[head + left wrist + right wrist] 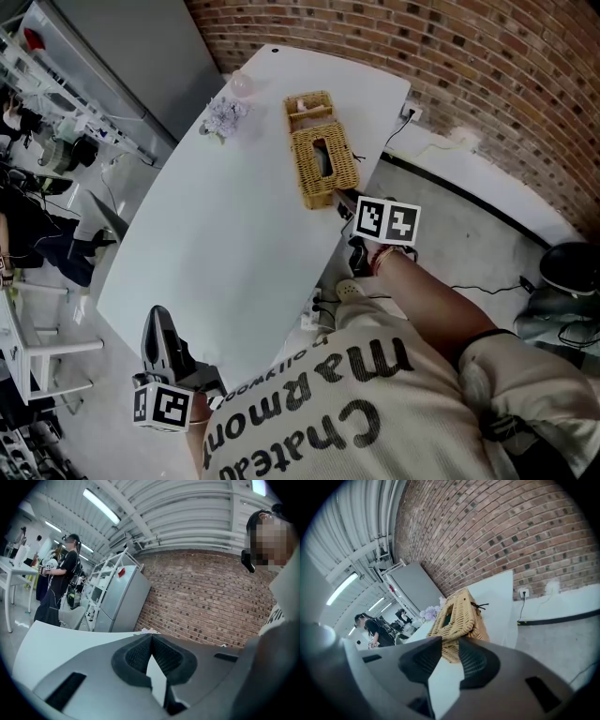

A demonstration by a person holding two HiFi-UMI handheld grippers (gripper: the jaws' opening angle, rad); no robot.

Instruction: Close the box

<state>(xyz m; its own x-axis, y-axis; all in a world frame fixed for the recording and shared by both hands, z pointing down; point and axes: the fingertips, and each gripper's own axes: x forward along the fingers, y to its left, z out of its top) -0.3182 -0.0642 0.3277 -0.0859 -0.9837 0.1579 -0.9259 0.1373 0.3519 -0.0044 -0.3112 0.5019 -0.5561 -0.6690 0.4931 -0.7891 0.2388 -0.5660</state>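
A woven wicker box point(322, 157) lies on the white table point(216, 253) near its right edge. Its slotted top faces up and a raised wicker part stands at its far end. My right gripper point(345, 201) is just in front of the box's near end, at the table's edge. In the right gripper view the wicker box point(457, 620) shows just beyond my right gripper point(450, 641), which is open with nothing pressed between its pads. My left gripper point(157, 319) rests over the table's near left edge, far from the box. The left gripper view shows that left gripper point(151, 638) shut and empty.
A bunch of pale flowers point(225, 114) and a pink ball point(242, 84) lie at the table's far end. A grey cabinet point(141, 56) stands behind. A brick wall point(487, 66) with a socket and cable point(412, 114) runs on the right. A person point(63, 573) stands in the background.
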